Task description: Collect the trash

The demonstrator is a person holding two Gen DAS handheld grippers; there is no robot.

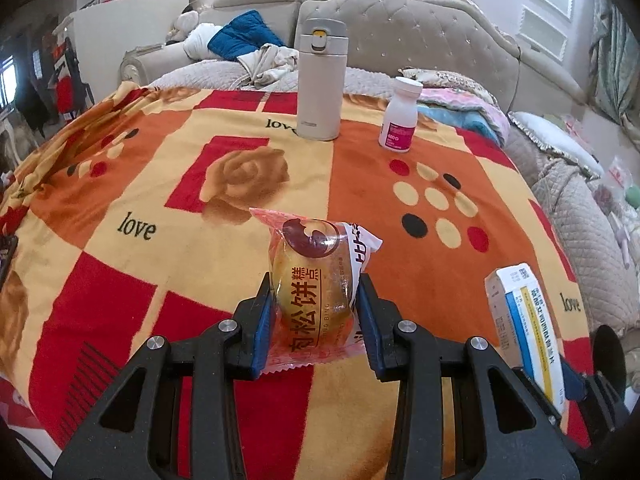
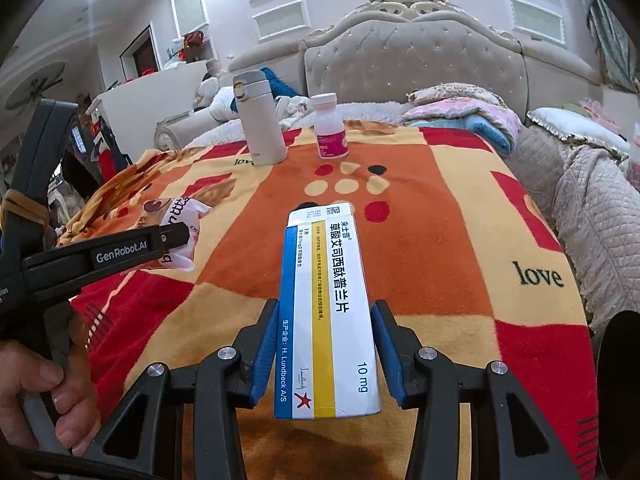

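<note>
**Both grippers hold a piece of trash above the patterned blanket**

Orange, red and cream blanket [image 1: 168,216] printed with roses, dots and the word "love" fills the left wrist view, with a tufted beige headboard [image 1: 420,32] and heaped bedding behind it. At the far edge of the blanket a beige thermos flask [image 1: 321,80] stands upright, and just to its right stands a white pill bottle [image 1: 401,114] with a pink label, apart from the flask. Close to the camera the left gripper [image 1: 317,292] has its blue pads pressed on both sides of a snack packet [image 1: 316,280], an orange-tinted wrapper with a round pastry showing through it; the jaws stand at a narrow gap set by the packet. At the lower right edge the medicine box [image 1: 524,328] shows, held between blue pads.

From the right wrist view the same blanket stretches toward the headboard, with the flask and pill bottle side by side at the far end. The right gripper [image 2: 326,328] clamps the white medicine box with its blue and yellow stripes, long side pointing away from the camera, the jaws partly closed against its two sides. At left the other gripper's black finger marked "GenRobot.AI" crosses the picture with the snack packet at its tip, and a hand [image 2: 44,404] wraps the handle at the lower left corner.
</note>
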